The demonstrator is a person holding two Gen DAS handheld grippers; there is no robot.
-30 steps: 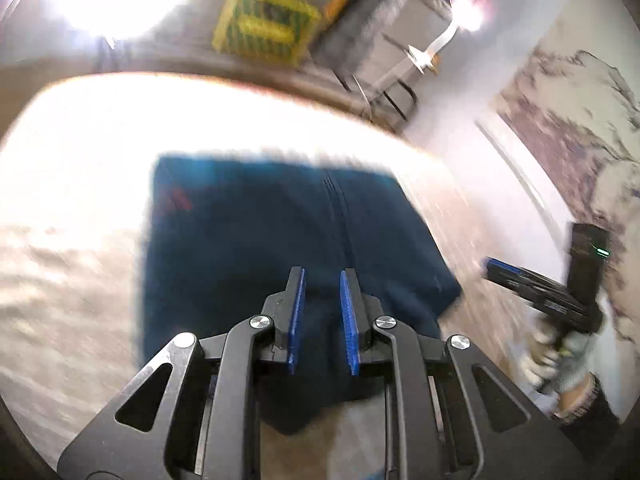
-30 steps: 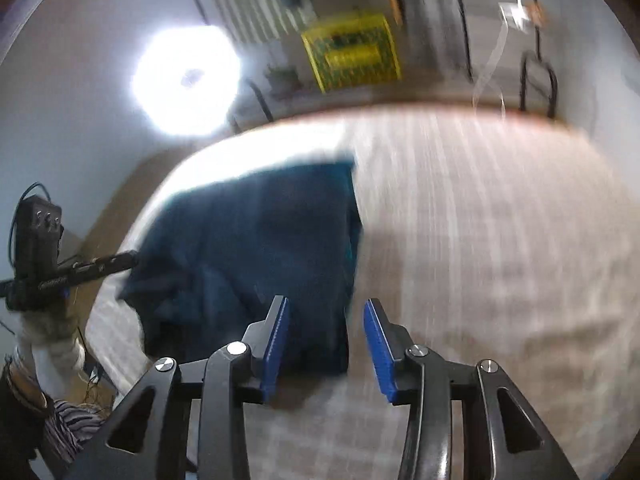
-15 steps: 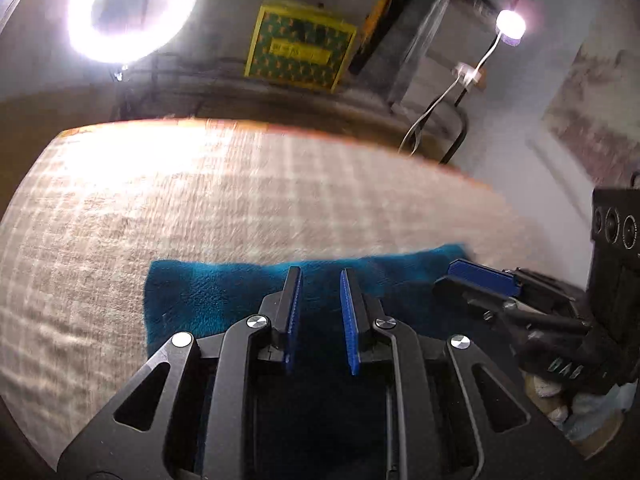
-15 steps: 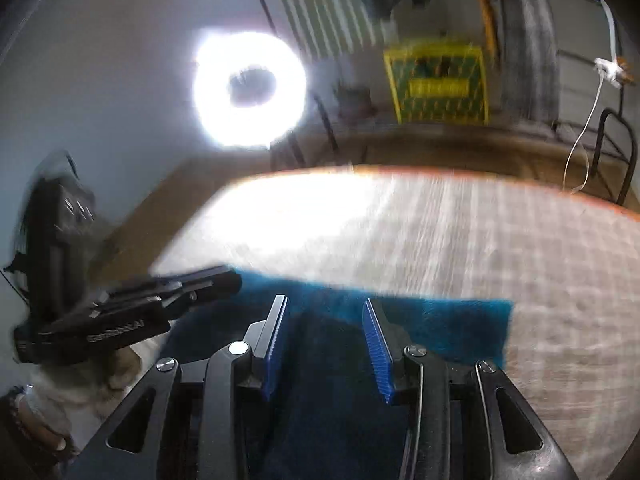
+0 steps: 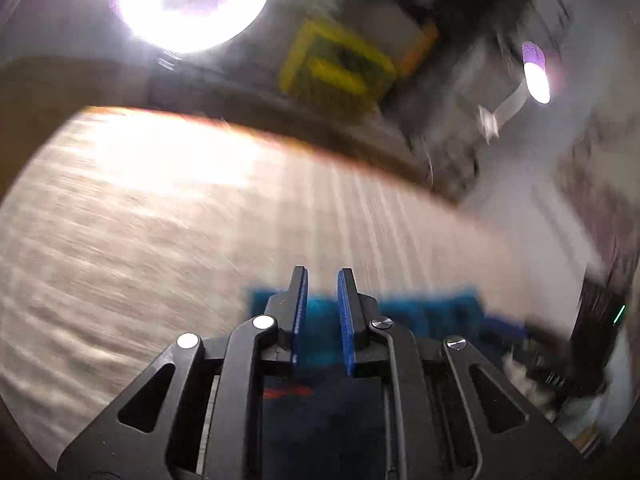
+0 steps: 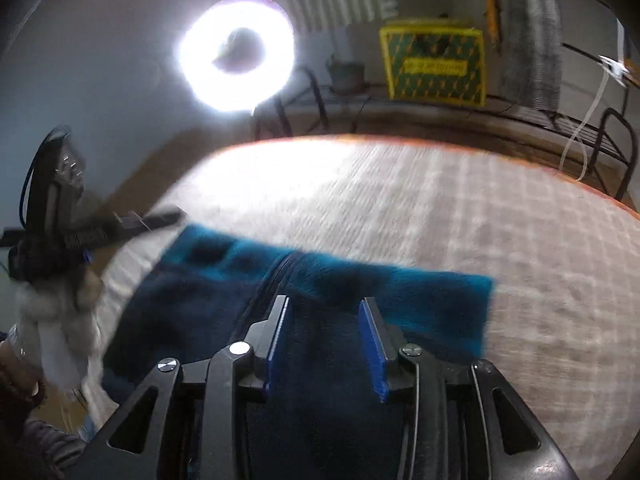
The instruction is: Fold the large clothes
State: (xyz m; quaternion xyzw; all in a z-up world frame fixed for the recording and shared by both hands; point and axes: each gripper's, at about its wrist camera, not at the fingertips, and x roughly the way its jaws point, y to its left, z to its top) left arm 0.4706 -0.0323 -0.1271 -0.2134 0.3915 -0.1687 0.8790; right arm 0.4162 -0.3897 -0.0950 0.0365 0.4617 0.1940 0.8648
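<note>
Your left claw (image 5: pixel 323 316) has its jaws close together with nothing between them, and your right claw (image 6: pixel 325 344) has its jaws apart and empty. The blue garment (image 6: pixel 420 300) lies flat on the bed (image 6: pixel 480 208), right under and just ahead of both claws. It looks folded at least once already. More folds may be left.

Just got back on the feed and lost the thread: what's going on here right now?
A person is folding a dark blue garment on a checked beige bedcover, with a handheld tool in each hand. The right tool hangs over the middle of the garment, jaws apart, nothing pinched. The left tool, in a gloved left hand, is over the garment's far edge, jaws narrow but apart. A ring light glares behind.
</note>
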